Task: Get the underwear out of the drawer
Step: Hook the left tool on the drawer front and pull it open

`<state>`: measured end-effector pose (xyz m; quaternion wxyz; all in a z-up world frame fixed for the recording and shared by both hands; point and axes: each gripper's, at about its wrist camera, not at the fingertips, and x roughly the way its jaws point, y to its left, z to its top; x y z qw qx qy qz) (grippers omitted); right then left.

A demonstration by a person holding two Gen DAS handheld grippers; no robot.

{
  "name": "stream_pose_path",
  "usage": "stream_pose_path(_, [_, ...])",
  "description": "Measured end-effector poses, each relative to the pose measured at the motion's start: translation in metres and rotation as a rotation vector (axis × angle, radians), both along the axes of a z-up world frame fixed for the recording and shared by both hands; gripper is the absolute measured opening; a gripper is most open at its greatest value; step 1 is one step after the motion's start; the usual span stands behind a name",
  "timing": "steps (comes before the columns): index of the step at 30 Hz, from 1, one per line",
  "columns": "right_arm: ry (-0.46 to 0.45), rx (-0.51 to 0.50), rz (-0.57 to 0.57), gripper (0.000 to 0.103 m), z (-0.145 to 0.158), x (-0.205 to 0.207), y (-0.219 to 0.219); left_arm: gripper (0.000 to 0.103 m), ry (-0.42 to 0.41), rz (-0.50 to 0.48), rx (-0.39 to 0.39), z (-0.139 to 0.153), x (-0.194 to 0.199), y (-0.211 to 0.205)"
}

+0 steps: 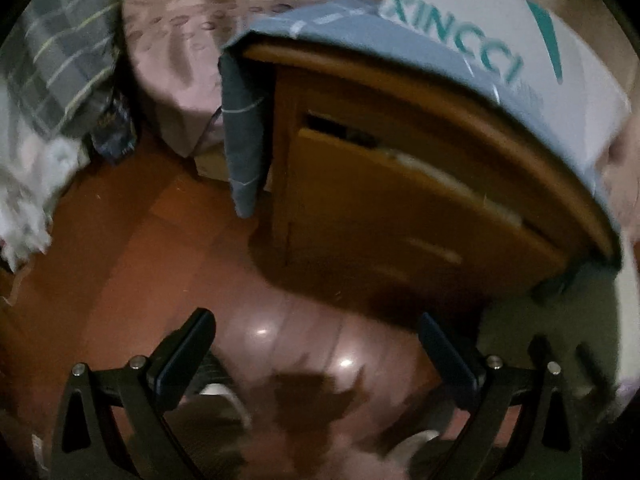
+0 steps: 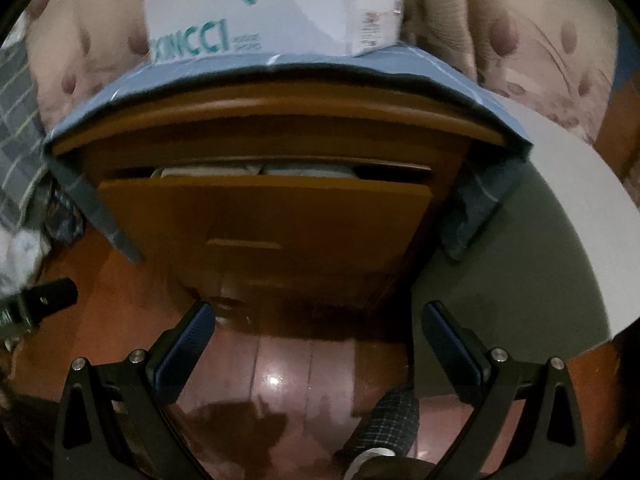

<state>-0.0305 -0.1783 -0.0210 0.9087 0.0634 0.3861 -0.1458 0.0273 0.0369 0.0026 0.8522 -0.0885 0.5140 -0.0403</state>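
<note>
Underwear, pale folded fabric (image 2: pixel 256 171), is lying inside the slightly open brown wooden drawer (image 2: pixel 264 208). Nearer, the left gripper (image 1: pixel 316 336) and right gripper (image 2: pixel 316 328) are hovering spread and empty over glossy red-brown floorboards (image 2: pixel 280 364); beyond, a white box (image 2: pixel 280 8) is sitting on the blue cloth (image 2: pixel 280 68).

Both wrist views look down-forward, near; share nightstand (image 2: pixel 272 216), left view from leftward.
</note>
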Motion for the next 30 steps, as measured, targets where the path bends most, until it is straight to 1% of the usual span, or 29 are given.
stream_pose_path(2, [-0.010, 0.027, -0.023, 0.102, 0.002, -0.002, -0.008, 0.103, -0.009, 0.045, -0.076, 0.000, 0.009, 0.002])
stream_pose_path(5, [-0.018, 0.056, -0.065, 0.102, 0.004, -0.007, -0.022, 0.103, 0.018, 0.121, -0.189, -0.009, 0.025, 0.001])
stream_pose_path(7, [-0.022, 0.067, -0.086, 0.102, 0.005, -0.009, -0.030, 0.103, 0.050, 0.176, -0.256, -0.023, 0.039, -0.002])
stream_pose_path(11, [-0.035, 0.106, -0.130, 0.103, 0.008, -0.013, -0.046, 0.103, 0.091, 0.260, -0.360, -0.050, 0.062, -0.002])
stream_pose_path(13, [-0.032, 0.130, -0.134, 0.103, 0.008, -0.013, -0.050, 0.103, 0.083, 0.311, -0.419, -0.059, 0.071, 0.002])
stream_pose_path(16, [-0.020, 0.175, -0.139, 0.103, 0.006, -0.012, -0.055, 0.103, 0.080, 0.373, -0.481, -0.073, 0.086, 0.011])
stream_pose_path(18, [-0.020, 0.181, -0.131, 0.103, 0.006, -0.011, -0.054, 0.103, 0.091, 0.401, -0.507, -0.078, 0.091, 0.016])
stream_pose_path(19, [-0.021, 0.180, -0.126, 0.103, 0.007, -0.011, -0.053, 0.103, 0.109, 0.431, -0.515, -0.084, 0.096, 0.019])
stream_pose_path(21, [-0.025, 0.181, -0.106, 0.103, 0.008, -0.010, -0.051, 0.103, 0.129, 0.458, -0.555, -0.091, 0.104, 0.026])
stream_pose_path(22, [-0.023, 0.185, -0.100, 0.103, 0.008, -0.009, -0.049, 0.103, 0.152, 0.480, -0.569, -0.097, 0.108, 0.029])
stream_pose_path(25, [-0.009, 0.217, -0.083, 0.103, 0.005, -0.007, -0.048, 0.103, 0.168, 0.509, -0.605, -0.113, 0.105, 0.031])
stream_pose_path(27, [0.008, 0.230, -0.072, 0.103, 0.002, -0.005, -0.046, 0.103, 0.178, 0.532, -0.615, -0.122, 0.106, 0.032])
stream_pose_path(29, [0.030, 0.238, -0.062, 0.103, -0.002, -0.003, -0.045, 0.103, 0.191, 0.544, -0.689, -0.129, 0.102, 0.035])
stream_pose_path(30, [0.038, 0.243, -0.064, 0.103, -0.004, -0.003, -0.045, 0.103, 0.171, 0.552, -0.747, -0.129, 0.098, 0.038])
